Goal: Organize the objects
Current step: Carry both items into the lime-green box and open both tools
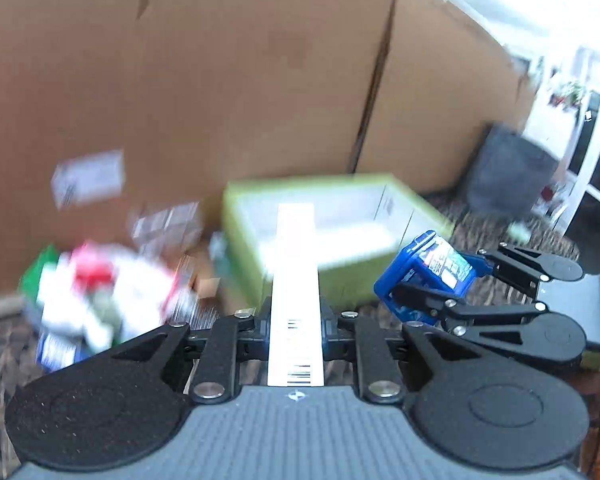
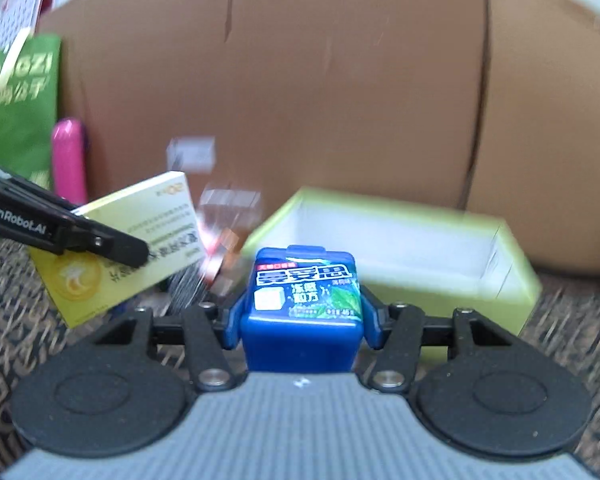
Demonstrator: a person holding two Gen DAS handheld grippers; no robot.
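Right wrist view is showing the right gripper [image 2: 300,320] clamping a blue gum container [image 2: 302,312] just before the open green box [image 2: 520,292], while the left gripper [image 1: 296,320] is pinching a flat yellow-white box [image 1: 296,280], lifted.

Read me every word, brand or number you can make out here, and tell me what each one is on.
"GenRobot.AI": left gripper finger.
"...GZI": green bag, start cut off.
Blue container, held in the right gripper: Chinese label, too blurred.
Yellow box: print too small.
Barcode: digits unreadable.
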